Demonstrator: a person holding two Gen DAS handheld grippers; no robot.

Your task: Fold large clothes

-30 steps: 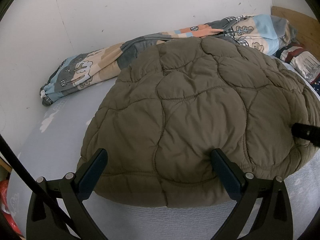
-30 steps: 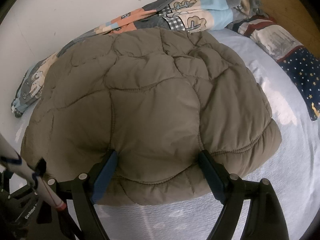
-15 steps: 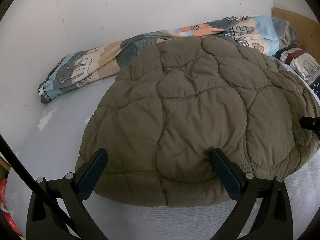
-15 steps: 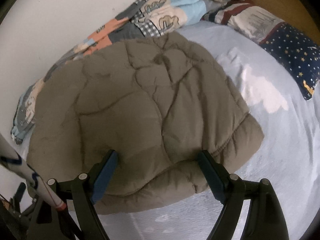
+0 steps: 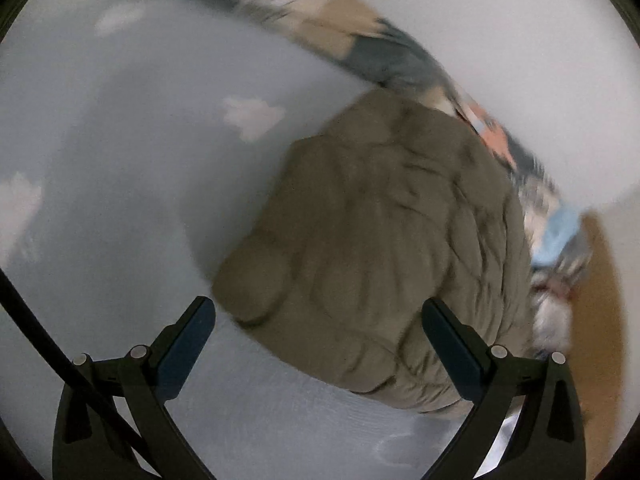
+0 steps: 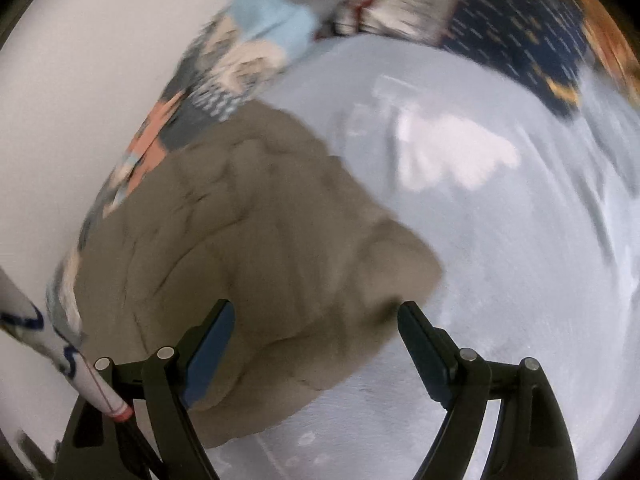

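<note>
only the right wrist view shows the starry pillow [image 6: 520,36].

I'm looking at a home bedroom: a pale blue cloud-print bedsheet [image 6: 500,240], a patterned blanket [image 6: 256,40] bunched along the far white wall [image 5: 540,60], a star-print pillow [image 6: 520,36].

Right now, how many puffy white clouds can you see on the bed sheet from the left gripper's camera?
3: one cloud beside the brown jacket, one at the left edge, one near the top. The jacket may hide others.
</note>
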